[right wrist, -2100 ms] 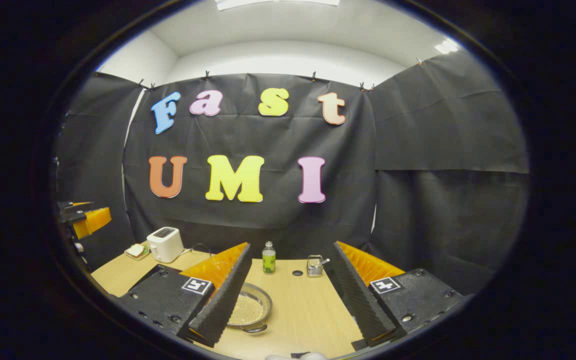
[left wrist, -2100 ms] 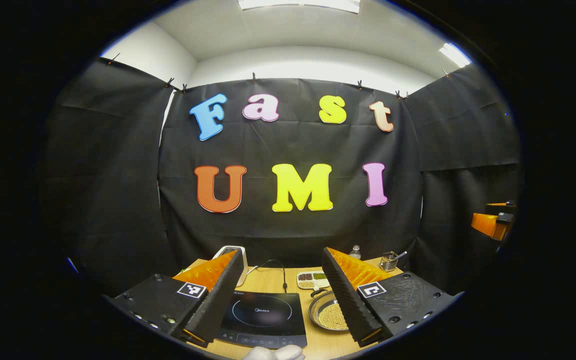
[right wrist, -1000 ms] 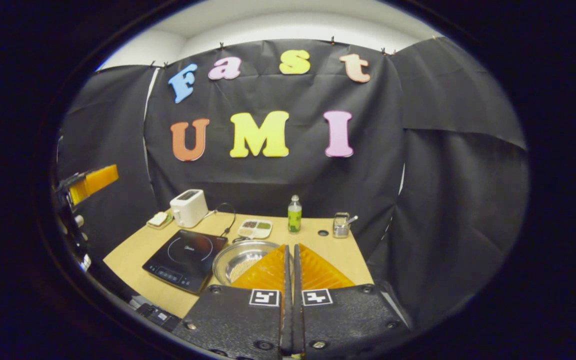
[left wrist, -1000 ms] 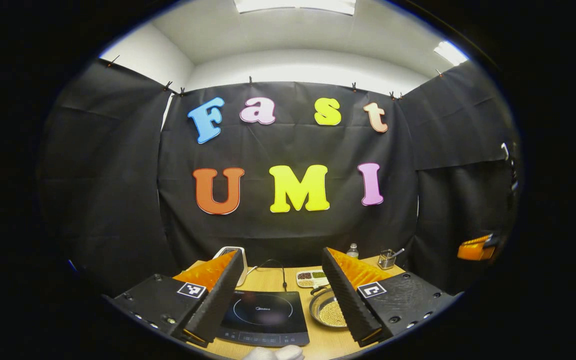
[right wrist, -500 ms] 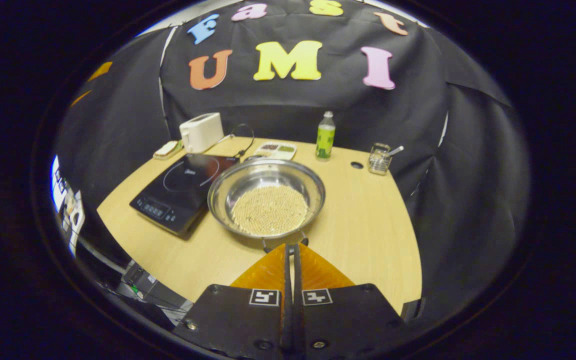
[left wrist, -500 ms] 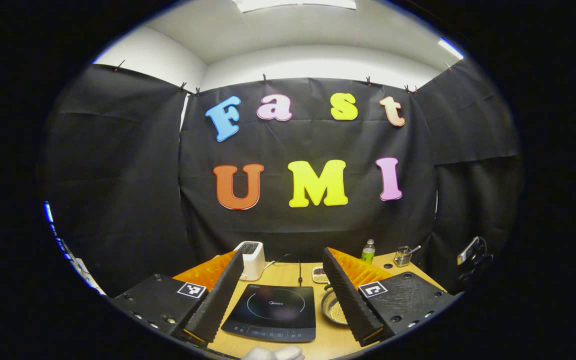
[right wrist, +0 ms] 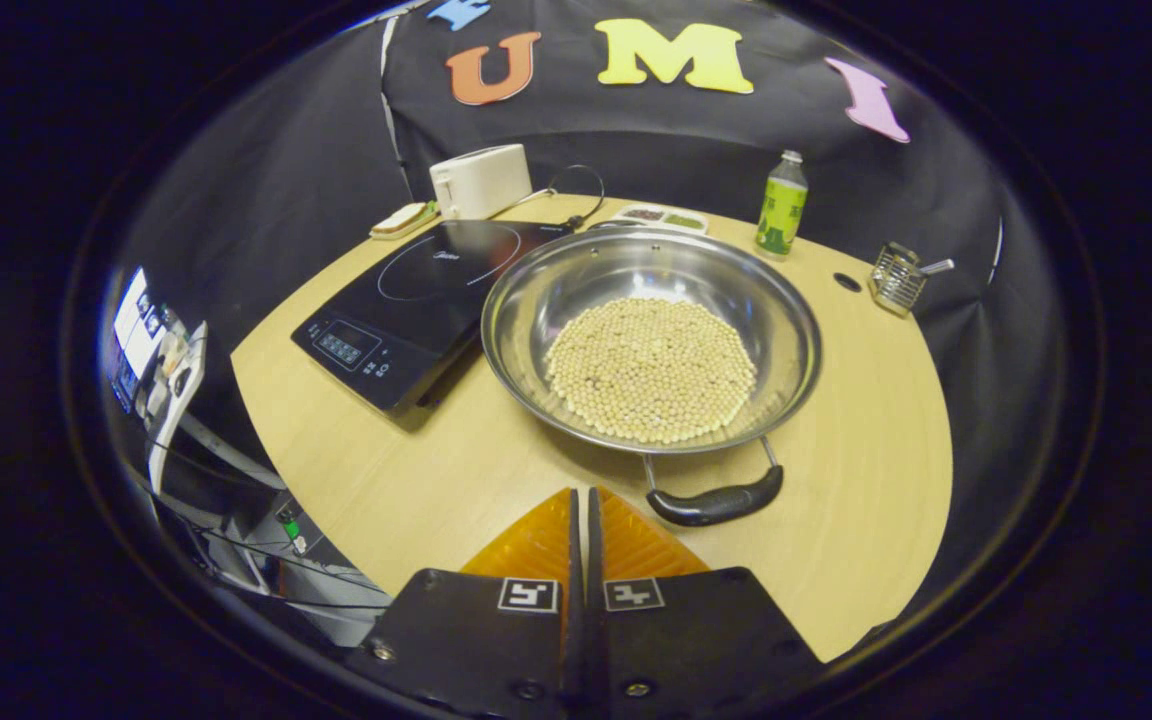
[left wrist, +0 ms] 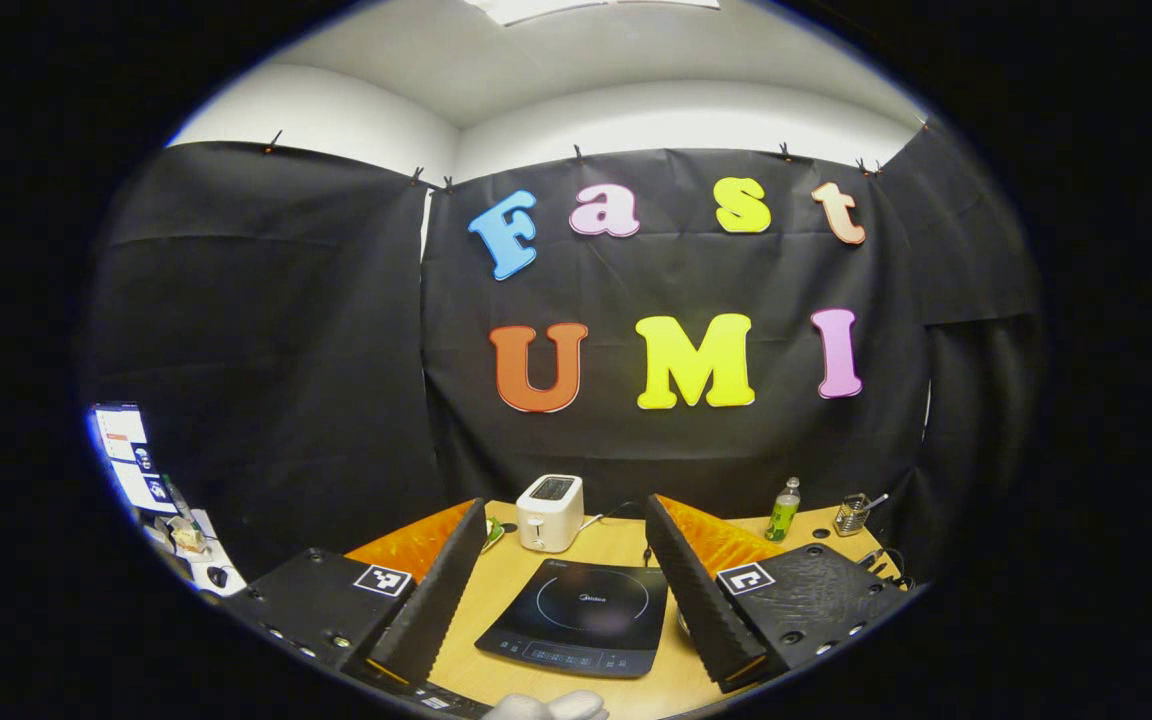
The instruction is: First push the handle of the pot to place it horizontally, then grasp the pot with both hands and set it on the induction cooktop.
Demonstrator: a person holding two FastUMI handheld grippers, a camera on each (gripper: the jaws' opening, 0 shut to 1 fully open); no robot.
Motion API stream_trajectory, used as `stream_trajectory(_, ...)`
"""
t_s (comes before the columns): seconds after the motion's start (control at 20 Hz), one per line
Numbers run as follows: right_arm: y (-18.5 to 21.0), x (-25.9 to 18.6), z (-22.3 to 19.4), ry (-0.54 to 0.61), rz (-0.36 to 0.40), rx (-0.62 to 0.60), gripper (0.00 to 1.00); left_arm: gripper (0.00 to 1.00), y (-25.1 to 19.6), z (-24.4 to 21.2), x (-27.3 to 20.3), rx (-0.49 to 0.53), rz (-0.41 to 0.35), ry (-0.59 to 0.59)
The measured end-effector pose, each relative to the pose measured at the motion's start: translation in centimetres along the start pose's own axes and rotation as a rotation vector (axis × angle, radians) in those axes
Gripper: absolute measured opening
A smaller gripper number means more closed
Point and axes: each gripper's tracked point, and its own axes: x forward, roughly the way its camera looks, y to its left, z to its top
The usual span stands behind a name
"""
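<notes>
A steel pot [right wrist: 536,300] with pale beans in it sits on the wooden table [right wrist: 866,420], just right of the black induction cooktop [right wrist: 426,295]. Its black near handle [right wrist: 714,503] points toward me. In the right gripper view my right gripper [right wrist: 581,497] is shut with nothing in it, above the table a short way left of that handle. In the left gripper view my left gripper [left wrist: 566,525] is open and empty, held high above the cooktop [left wrist: 581,615], which lies between its fingers.
At the back of the table stand a white toaster [right wrist: 481,180], a green bottle [right wrist: 782,205], a small wire holder [right wrist: 898,277] and a divided dish of grains [right wrist: 658,215]. A cable [right wrist: 576,190] runs behind the cooktop. The table's front edge curves close below my right gripper.
My right gripper shut, then dropped and tilted down toward the pot, which now looms larger with its near handle in sight. My left gripper swung left, so the cooktop moved right between its fingers.
</notes>
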Motion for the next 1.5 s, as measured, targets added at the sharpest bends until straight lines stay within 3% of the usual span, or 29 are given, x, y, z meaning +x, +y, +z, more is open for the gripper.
stream_trajectory(0.35,-2.2,0.5,-0.1,0.049,0.008,0.064,0.01,0.95,1.7,0.2,-0.5,0.031,0.081,-0.001)
stream_trajectory(0.75,-6.1,0.0,-0.2,0.05,-0.005,0.112,0.01,0.95,0.3,0.0,-0.4,0.028,0.106,0.007)
stream_trajectory(1.1,-9.5,-0.3,0.4,0.058,-0.01,0.084,0.04,0.95,-2.0,-0.1,-0.5,0.021,0.13,0.013)
stream_trajectory(1.5,-13.4,-0.1,1.6,0.072,-0.005,0.024,0.04,0.95,-3.9,-0.7,-1.7,0.0,0.208,0.029)
